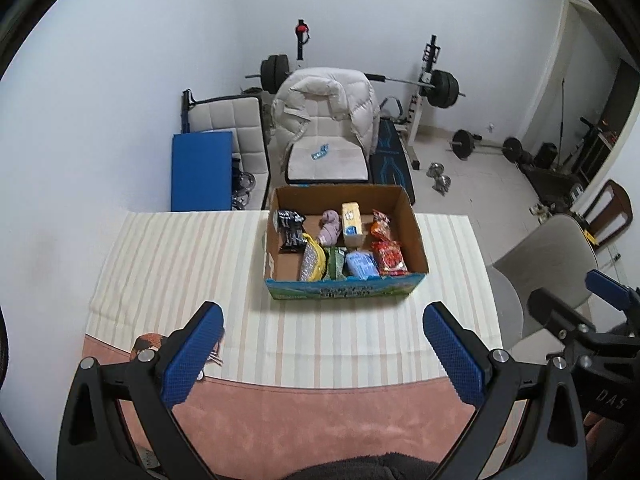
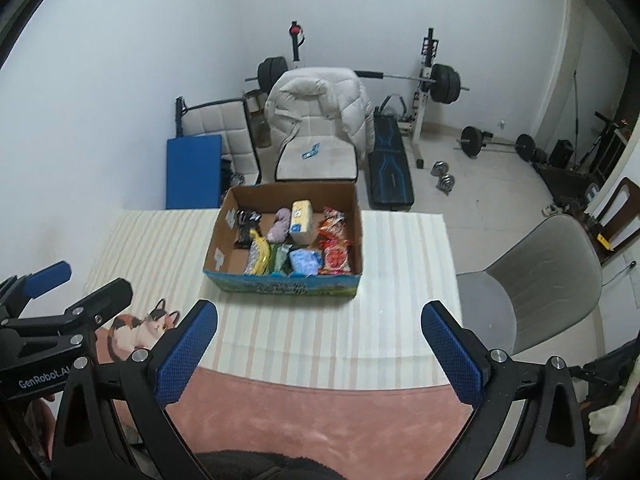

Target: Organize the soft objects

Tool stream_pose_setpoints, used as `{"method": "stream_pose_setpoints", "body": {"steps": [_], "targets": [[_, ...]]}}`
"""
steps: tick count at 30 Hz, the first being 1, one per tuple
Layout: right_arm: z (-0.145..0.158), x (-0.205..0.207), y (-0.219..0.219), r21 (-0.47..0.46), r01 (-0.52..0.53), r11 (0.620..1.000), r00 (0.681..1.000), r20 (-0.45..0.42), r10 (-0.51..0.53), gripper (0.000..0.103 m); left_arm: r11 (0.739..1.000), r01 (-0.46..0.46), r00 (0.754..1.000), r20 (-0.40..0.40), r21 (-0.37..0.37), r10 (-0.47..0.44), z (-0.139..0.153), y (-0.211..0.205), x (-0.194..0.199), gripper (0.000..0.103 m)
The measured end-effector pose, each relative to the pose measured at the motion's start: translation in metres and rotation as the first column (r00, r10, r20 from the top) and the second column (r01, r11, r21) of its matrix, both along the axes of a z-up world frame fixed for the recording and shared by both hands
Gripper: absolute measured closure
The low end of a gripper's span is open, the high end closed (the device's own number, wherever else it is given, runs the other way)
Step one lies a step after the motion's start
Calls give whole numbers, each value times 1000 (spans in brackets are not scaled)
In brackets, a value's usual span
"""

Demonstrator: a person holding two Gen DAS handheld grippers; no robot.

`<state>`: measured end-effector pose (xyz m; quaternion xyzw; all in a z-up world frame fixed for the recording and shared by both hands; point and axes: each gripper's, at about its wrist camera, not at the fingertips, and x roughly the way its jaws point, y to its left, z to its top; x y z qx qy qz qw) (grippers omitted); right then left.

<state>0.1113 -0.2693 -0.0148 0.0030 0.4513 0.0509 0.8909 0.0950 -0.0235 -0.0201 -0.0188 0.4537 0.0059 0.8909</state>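
A cardboard box (image 1: 416, 236) (image 2: 356, 216) stands on the striped tablecloth (image 1: 180, 264) (image 2: 400, 272) at the far middle of the table. It holds several soft packets: a black pouch (image 1: 290, 228), a pink plush (image 1: 330, 226), a yellow block (image 1: 352, 224), a banana (image 1: 316, 258), a blue pack (image 1: 362, 264) and red snack bags (image 1: 386, 254). My left gripper (image 1: 324, 332) is open and empty, held back over the near table edge. My right gripper (image 2: 320, 330) is open and empty, beside it.
A pink mat (image 1: 320, 420) with a cat picture (image 2: 140, 330) covers the near table. A grey chair (image 2: 540, 280) stands at the right. Behind the table are a chair with a white jacket (image 1: 324, 108), a blue pad (image 1: 202, 168) and weight equipment (image 1: 440, 88).
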Motion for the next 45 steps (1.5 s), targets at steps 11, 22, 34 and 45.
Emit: {"method": "stream_pose_setpoints", "body": {"steps": [11,22,34,45], "targets": [[13,8,-9,-17,24,1000,998,55,-23,0,999,-46,997,55,25,45,11,1,-1,0],[20,8,-10,-19,30,999,997,76,-28,0,999,-44,997,63,25,42,13,0,0,0],[19,8,-11,-20,33,999,996,78,-31,0,999,-38,998,57,21,36,11,-1,-2,0],[22,5,-13,-21,50,999,995,89,-48,0,999,-29,998,53,24,28,6,0,0,0]]}}
